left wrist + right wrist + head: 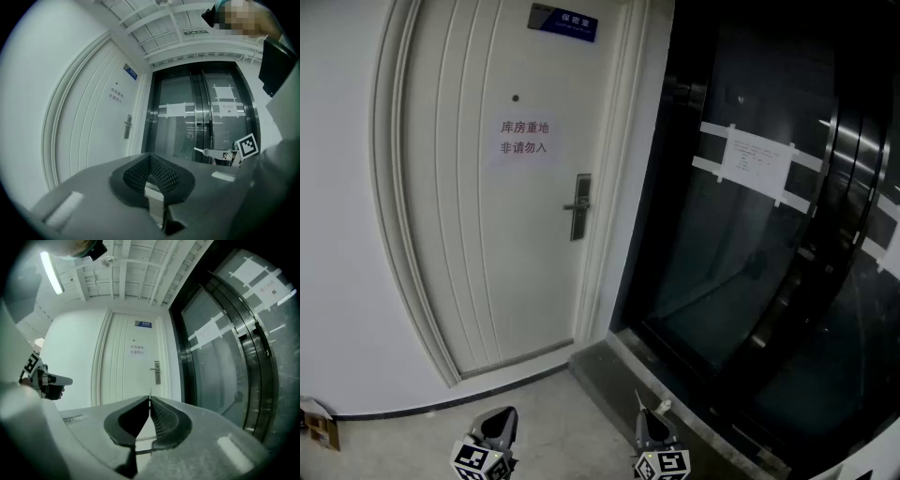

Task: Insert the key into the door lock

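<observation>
Standing well back from the door, you've got the whole approach ahead of you. Your right gripper is pinched tight on the key, and its thin blade pokes out past the tips, level and aimed roughly at the door. So the pickup looks done: key in the jaws, and the grip looks firm.

Your left gripper has its jaws pressed together with nothing between them. It's held level beside the right one, apart from it, and has no job right now.

The lock sits near the door's right edge, a metal plate with a lever handle, below and right of the paper notice. It's well apart from the key, with a stretch of floor between. The keyhole is too small to make out from here, so I can't say where on the plate it sits.

What's left, as I judge it:
- close the distance
- bring the blade to the plate
- find the slot
- match the blade's turn to it
- push in

Nothing touches the door yet. Call it the early stretch: key secured, insertion not started, and mind the glass doors close on your right as you step in
</observation>
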Demonstrator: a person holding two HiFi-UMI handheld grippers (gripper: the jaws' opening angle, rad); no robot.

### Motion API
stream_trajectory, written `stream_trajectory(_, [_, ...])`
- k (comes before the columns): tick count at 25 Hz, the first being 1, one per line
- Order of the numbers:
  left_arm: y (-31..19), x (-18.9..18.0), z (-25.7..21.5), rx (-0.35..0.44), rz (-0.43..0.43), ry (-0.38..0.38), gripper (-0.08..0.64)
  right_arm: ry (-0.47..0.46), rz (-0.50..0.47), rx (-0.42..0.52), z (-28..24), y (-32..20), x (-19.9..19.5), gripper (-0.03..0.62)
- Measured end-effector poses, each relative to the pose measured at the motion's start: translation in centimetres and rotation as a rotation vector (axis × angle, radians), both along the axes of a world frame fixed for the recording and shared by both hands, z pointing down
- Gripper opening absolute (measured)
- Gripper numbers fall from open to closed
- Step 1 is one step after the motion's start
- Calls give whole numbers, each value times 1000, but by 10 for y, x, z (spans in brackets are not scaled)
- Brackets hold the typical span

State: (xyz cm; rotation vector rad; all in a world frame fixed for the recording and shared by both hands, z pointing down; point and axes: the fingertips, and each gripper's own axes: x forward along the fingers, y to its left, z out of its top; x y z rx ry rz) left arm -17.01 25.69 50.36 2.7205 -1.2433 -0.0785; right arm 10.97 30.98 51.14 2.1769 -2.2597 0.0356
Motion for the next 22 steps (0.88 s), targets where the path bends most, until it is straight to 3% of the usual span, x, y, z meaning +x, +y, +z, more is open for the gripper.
stream_trajectory(22, [-16,-42,6,6,43,-3,3,-29,36,22,-1,-4,-45,11])
